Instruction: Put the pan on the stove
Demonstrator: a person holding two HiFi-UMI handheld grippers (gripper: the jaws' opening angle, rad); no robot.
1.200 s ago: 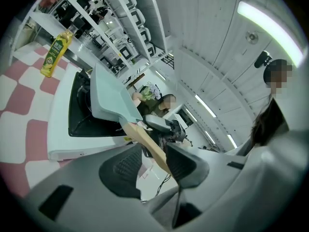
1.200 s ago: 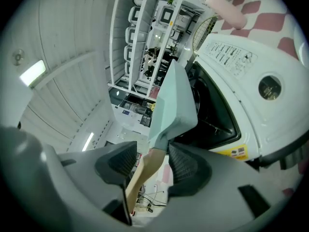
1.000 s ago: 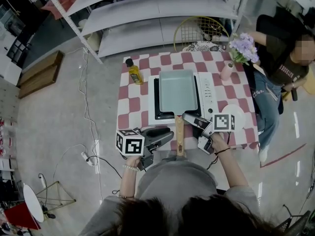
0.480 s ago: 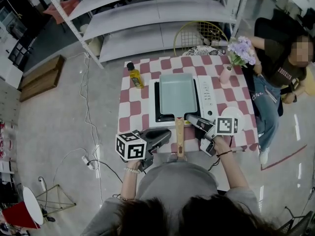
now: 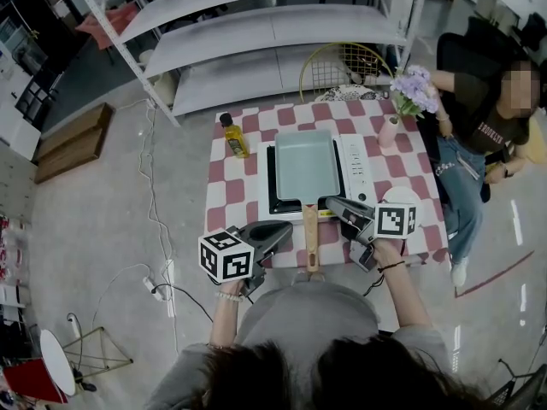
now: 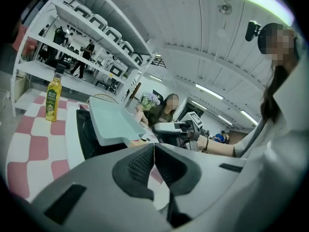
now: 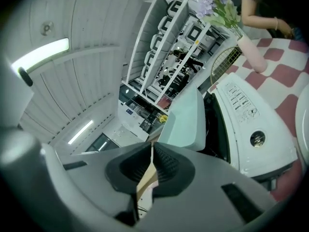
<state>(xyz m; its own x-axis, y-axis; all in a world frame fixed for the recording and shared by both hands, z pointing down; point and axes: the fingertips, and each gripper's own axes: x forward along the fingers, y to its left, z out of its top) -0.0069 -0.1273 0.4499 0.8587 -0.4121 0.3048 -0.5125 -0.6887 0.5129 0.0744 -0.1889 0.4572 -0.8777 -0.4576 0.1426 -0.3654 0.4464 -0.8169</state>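
We log a table (image 5: pixel 224 196) under a red-and-white checked cloth. A yellow oil bottle (image 5: pixel 234 137) with a dark cap stands upright near its far left corner. At the far right edge, a pale pink vase (image 5: pixel 391 131) holds purple flowers (image 5: pixel 412 88). A white plate (image 5: pixel 400 196) lies near the right edge, partly covered. Beyond the table we note grey metal shelving (image 5: pixel 256 32) and, in front of it, a round gold wire frame (image 5: pixel 342 62). A person (image 5: pixel 487 135) sits beside the table's right side. On the floor to the left lie a power strip (image 5: pixel 158 284) with a white cable and, well apart, wooden boards (image 5: pixel 73 139).
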